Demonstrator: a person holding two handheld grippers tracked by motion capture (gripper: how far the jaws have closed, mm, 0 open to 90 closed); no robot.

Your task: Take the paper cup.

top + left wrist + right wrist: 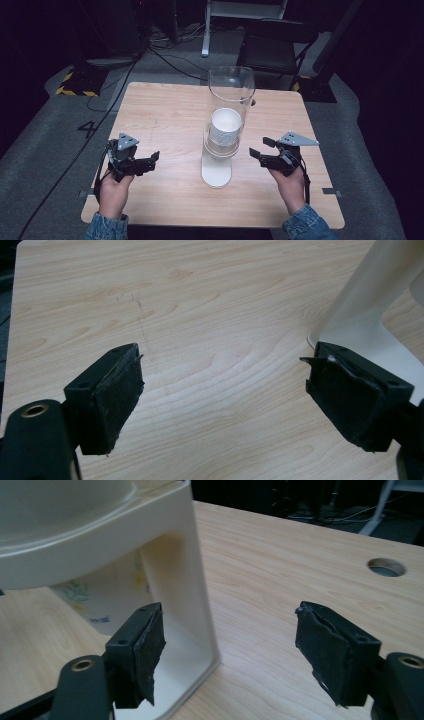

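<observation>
While both jaws stand apart and empty, the right gripper [263,148] should approach the paper cup stack [225,127] at its ten o'clock inside the clear dispenser [229,95]; the left gripper [150,161] waits open, opposite.

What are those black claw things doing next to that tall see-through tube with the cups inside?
A person sits at a wooden table holding a gripper in each hand. Between them stands a cup dispenser: a clear tube on a white stand, with a stack of white cups inside. The left gripper and right gripper both point toward it with jaws open and nothing between them. Neither touches the dispenser.
</observation>
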